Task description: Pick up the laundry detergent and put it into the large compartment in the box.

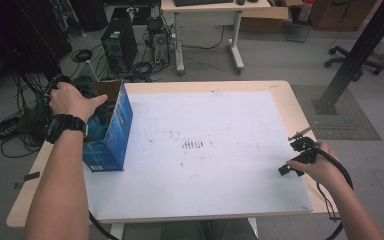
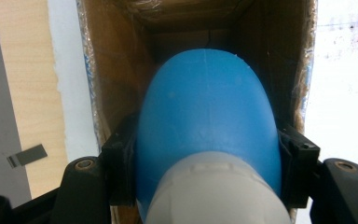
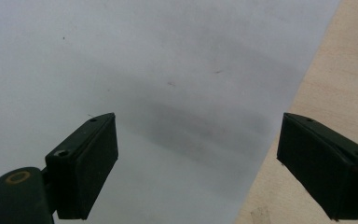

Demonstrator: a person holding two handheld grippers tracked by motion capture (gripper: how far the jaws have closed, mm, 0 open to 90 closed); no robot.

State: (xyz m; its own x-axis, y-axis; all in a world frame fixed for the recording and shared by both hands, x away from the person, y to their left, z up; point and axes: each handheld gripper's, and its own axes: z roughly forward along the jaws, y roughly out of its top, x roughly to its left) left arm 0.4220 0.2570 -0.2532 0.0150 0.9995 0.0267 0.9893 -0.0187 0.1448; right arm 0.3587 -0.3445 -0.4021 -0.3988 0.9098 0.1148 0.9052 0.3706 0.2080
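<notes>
Blue plastic bottle (image 2: 207,121), white cap toward the camera, clamped by the left gripper (image 2: 207,172), jaws closed on its shoulders, base already inside the open cardboard box (image 1: 111,125) at the bench's (image 1: 280,97) 9 o'clock. Lower straight, centred between the box walls, releasing only once seated. Right gripper (image 3: 198,163) idles at 3 o'clock, jaws wide, holding nothing.

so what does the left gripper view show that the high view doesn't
Left gripper view: the left gripper has its fingers clamped on a blue bottle with a pale cap, inside the box's brown cardboard interior.

High view: the box's blue outside, the open right gripper resting at the table's right edge, and a watch on the left wrist.

Both: the box, the bottle and the white sheet.
</notes>
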